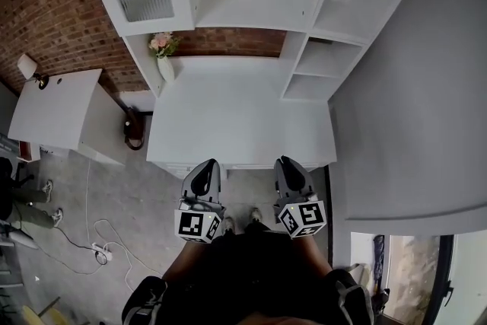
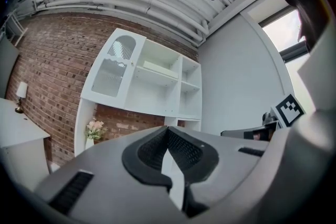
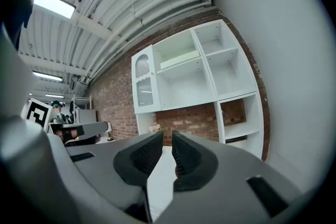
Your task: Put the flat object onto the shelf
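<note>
I stand before a white shelf unit (image 1: 251,7) with open compartments above a white desk top (image 1: 236,118). A pale flat slab (image 3: 179,59) lies on an upper shelf; it also shows in the left gripper view as the slab (image 2: 157,67). My left gripper (image 1: 205,165) hangs near my body, short of the desk's front edge, its jaws shut and empty (image 2: 168,131). My right gripper (image 1: 288,162) is beside it, jaws drawn together to a thin slit with nothing between them (image 3: 168,137).
A vase of pink flowers (image 1: 163,49) stands at the desk's back left corner. A white side table (image 1: 53,110) with a lamp (image 1: 29,68) is to the left, a dark object (image 1: 135,129) between them. Cables (image 1: 99,247) lie on the floor. A grey wall (image 1: 426,87) closes the right.
</note>
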Demonstrator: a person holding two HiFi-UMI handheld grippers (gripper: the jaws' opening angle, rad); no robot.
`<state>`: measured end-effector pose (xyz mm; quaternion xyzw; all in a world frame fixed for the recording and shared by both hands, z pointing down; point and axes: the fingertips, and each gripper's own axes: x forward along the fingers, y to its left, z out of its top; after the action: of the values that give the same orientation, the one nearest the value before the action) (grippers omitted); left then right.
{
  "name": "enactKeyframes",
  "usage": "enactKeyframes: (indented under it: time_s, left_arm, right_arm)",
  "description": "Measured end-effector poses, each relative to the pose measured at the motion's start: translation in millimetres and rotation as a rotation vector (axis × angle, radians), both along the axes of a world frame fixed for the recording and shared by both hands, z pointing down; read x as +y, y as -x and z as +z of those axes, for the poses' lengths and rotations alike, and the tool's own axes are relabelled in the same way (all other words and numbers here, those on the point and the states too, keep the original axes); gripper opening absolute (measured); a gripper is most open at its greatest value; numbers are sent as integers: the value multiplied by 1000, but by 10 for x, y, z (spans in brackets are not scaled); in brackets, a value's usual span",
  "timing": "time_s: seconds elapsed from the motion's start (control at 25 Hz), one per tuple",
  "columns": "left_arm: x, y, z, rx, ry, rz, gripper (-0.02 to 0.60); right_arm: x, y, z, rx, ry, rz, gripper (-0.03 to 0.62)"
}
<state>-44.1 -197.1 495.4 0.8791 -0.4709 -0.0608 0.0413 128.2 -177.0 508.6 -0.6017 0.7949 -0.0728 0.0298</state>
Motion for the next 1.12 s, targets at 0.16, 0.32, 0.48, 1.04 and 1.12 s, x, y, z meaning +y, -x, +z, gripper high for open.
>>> enactKeyframes:
  time_s: [0.16, 0.32, 0.48, 1.04, 1.12]
  left_arm:
    - [-37, -220, -68, 4, -5, -2, 9]
    - [-73, -417, -102, -10, -26, 3, 9]
    - [-110, -519, -118, -18, -31, -11, 9]
    - [-155, -627, -57, -25, -24, -26, 9]
    - [-152, -631, -45, -24, -20, -28, 9]
  right_arm:
    - [38, -42, 28, 4, 3, -20, 71]
    - [18, -142, 105, 4, 7, -29, 64]
    - [-7, -231, 184, 4, 30, -40, 45]
    - [-117, -315, 213, 36, 24, -62, 31]
    - [-112, -312, 223, 42, 25, -66, 31]
